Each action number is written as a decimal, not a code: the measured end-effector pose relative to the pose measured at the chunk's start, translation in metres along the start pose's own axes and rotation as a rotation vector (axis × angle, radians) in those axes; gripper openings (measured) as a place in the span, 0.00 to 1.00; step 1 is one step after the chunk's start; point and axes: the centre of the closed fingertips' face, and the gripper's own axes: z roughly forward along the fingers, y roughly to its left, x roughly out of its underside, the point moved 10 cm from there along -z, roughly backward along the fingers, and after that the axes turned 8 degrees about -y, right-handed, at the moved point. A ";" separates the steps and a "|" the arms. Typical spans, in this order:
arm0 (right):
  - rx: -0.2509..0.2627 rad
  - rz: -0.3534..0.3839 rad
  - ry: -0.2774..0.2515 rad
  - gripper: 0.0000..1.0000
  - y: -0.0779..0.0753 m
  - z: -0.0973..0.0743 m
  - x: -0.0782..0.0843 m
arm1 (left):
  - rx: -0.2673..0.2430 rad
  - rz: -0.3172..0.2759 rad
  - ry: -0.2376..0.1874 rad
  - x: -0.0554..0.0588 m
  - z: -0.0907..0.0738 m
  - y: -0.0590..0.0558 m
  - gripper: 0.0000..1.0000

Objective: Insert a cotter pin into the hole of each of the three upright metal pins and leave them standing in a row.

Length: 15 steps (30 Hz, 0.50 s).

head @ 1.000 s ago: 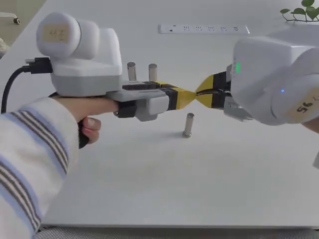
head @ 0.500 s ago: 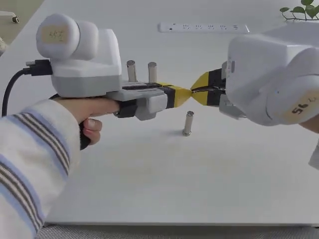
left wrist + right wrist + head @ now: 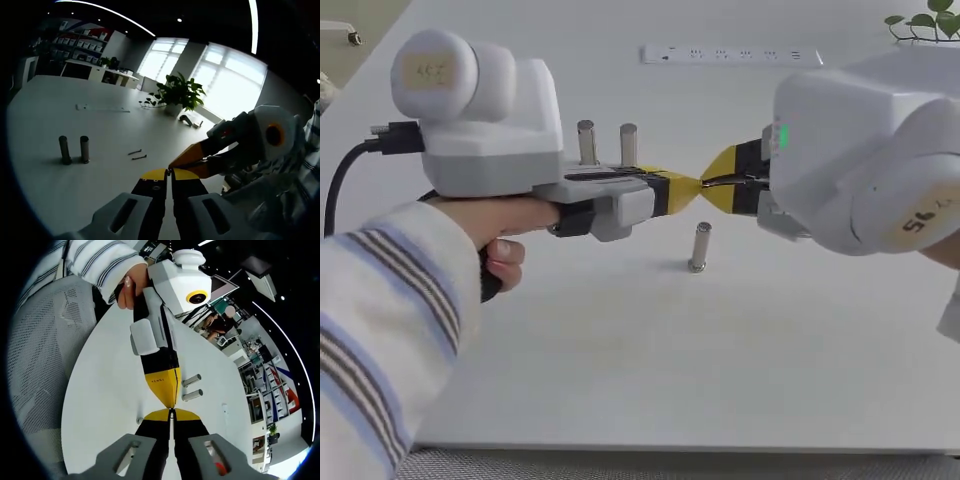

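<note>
Shiny cylindrical metal pins (image 3: 700, 247) stand upright; left claw (image 3: 688, 186) and right claw (image 3: 713, 183) pinched closed, tips meeting.

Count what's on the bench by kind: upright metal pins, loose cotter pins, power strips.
upright metal pins: 3
loose cotter pins, lying flat: 2
power strip: 1
Total: 6

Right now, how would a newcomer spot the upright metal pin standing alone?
On the white table, start at the power strip along the far edge and come nearer, past two metal pins standing side by side. The third metal pin stands alone, nearer the camera.
</note>
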 end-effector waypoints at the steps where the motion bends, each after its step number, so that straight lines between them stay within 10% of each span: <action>1: 0.001 0.000 0.001 0.00 0.000 0.000 0.000 | -0.001 0.003 0.000 0.000 0.000 -0.001 0.00; 15: -0.008 0.000 -0.005 0.00 0.004 0.001 -0.003 | 0.005 -0.052 0.024 0.002 -0.004 -0.001 0.00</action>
